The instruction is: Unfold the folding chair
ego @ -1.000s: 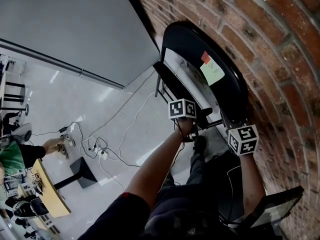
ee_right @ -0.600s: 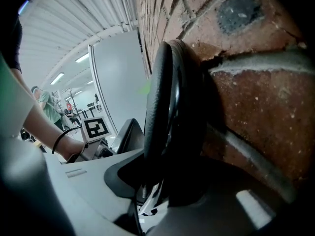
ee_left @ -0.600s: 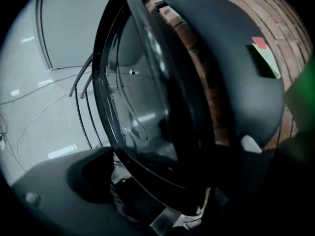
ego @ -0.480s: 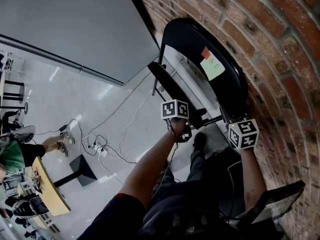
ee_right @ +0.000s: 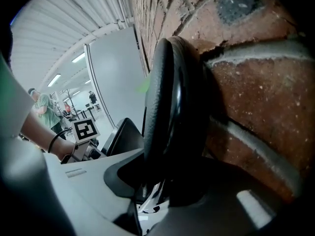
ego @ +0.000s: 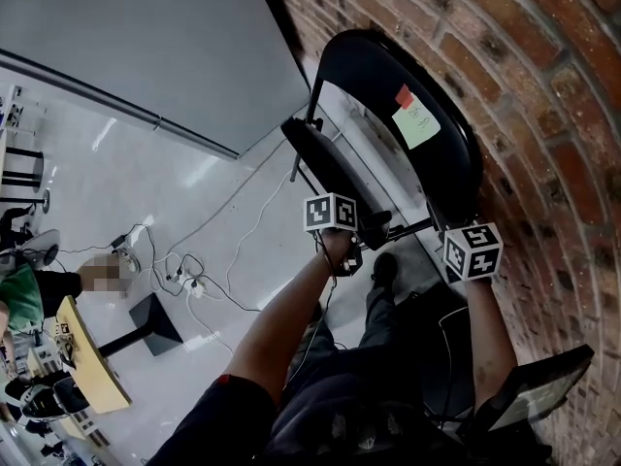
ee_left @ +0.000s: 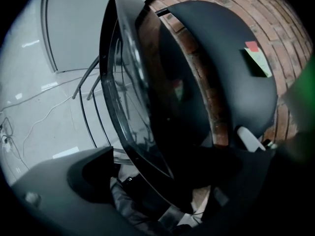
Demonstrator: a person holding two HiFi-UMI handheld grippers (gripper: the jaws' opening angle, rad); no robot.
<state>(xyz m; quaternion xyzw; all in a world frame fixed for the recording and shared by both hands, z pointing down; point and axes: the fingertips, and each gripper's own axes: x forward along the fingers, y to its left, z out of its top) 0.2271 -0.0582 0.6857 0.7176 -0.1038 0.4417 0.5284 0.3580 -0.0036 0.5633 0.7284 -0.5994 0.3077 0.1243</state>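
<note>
Your left gripper [ee_left: 167, 183] risked slipping off the seat [ee_left: 130, 92], I judged, because its jaws stood spread around the rim with a gap showing at the left one. A slip could have let the seat drop toward the backrest [ee_right: 165, 107]. Your right gripper [ee_right: 162, 181] was pinching that backrest's edge, steadying the partly opened folding chair [ego: 451, 168] close against the brick wall [ee_right: 256, 82] on the right.
</note>
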